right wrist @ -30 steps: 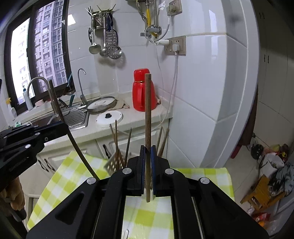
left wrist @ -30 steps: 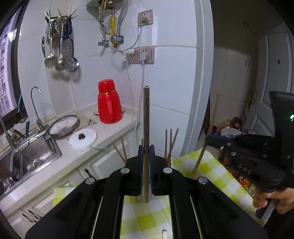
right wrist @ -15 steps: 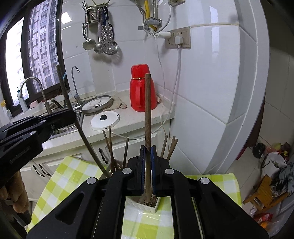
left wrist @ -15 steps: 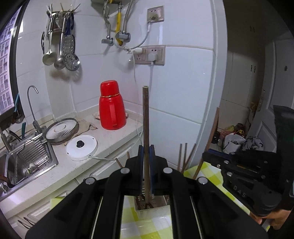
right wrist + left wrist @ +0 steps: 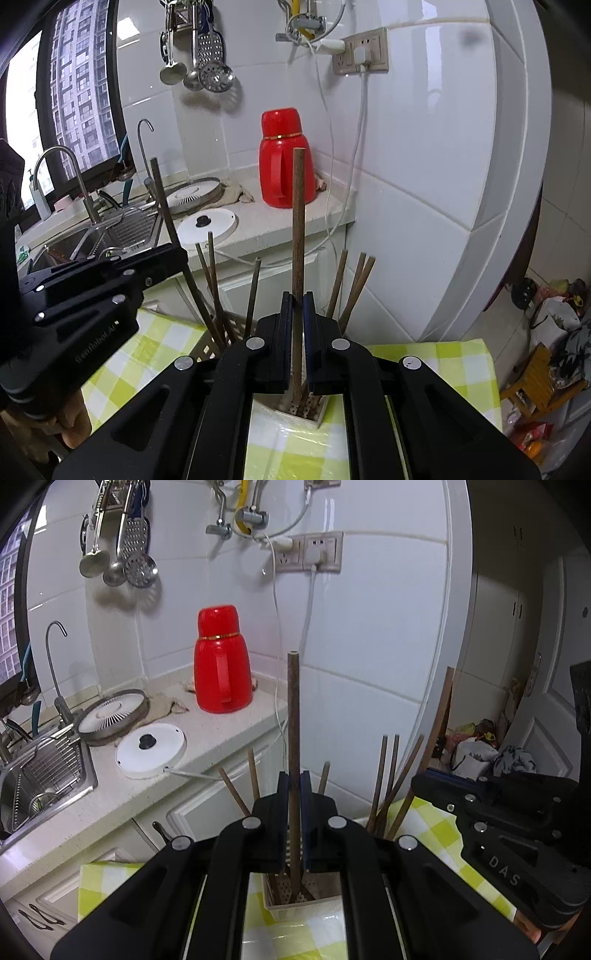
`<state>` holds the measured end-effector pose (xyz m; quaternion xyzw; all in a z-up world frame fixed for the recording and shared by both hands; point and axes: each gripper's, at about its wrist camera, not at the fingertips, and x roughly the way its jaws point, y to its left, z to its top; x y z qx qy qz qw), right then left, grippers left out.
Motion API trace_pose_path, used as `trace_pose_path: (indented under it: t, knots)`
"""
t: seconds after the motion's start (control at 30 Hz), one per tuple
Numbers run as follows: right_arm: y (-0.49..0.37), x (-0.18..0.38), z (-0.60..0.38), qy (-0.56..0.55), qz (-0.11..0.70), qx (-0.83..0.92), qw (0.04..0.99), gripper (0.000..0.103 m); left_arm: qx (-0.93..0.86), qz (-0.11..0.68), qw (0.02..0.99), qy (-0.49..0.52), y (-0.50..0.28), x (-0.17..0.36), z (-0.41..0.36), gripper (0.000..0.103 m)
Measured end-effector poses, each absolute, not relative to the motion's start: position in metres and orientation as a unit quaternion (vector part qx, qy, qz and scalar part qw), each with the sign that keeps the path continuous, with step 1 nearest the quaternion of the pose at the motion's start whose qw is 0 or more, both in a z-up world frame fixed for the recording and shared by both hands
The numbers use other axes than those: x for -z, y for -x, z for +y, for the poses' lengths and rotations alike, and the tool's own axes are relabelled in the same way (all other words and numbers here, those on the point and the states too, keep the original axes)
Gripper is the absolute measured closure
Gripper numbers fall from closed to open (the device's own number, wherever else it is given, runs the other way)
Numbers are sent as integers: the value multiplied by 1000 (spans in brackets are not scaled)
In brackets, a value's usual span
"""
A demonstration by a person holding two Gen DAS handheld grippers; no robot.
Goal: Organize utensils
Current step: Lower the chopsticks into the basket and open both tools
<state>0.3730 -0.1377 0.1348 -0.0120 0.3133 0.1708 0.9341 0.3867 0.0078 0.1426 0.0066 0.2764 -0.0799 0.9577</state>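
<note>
Left wrist view: left gripper point(image 5: 294, 794) clamps a dark chopstick point(image 5: 293, 716) upright — right gripper point(image 5: 297, 314) likewise, brown chopstick point(image 5: 298, 221).

Chopstick basket on a checked cloth, before the worktop

Chopsticks point(image 5: 255, 291) stand in the basket point(image 5: 295, 410); behind, the thermos point(image 5: 286, 158) stands on the worktop point(image 5: 258, 229), right of the sink point(image 5: 110, 236).

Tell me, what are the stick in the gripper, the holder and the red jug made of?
The stick clamped in the left gripper looks like dark, matte wood: brown and faintly grainy. The holder seems white plastic, with moulded little holes. The red jug looks like glossy plastic, though painted metal is possible.
</note>
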Motion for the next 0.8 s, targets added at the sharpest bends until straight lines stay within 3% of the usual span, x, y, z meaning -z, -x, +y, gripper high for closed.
trace_pose_path:
  t: [0.57, 0.67, 0.73, 0.77, 0.8]
  knots:
    - [-387, -95, -134, 17, 367, -165, 916, 96, 86, 374, 923, -23, -413, -90, -3, 96]
    - [-388, -96, -134, 24, 368, -160, 916, 91, 84, 375, 923, -21, -416, -88, -2, 92]
    - [-387, -98, -137, 24, 364, -155, 918, 82, 84, 369, 925, -18, -414, -90, -1, 80]
    - [-387, -99, -139, 26, 362, -155, 919, 73, 83, 365, 927, -17, -413, -91, 0, 75]
    - [-385, -101, -140, 27, 359, -156, 920, 66, 85, 362, 928, -16, -411, -93, 1, 74]
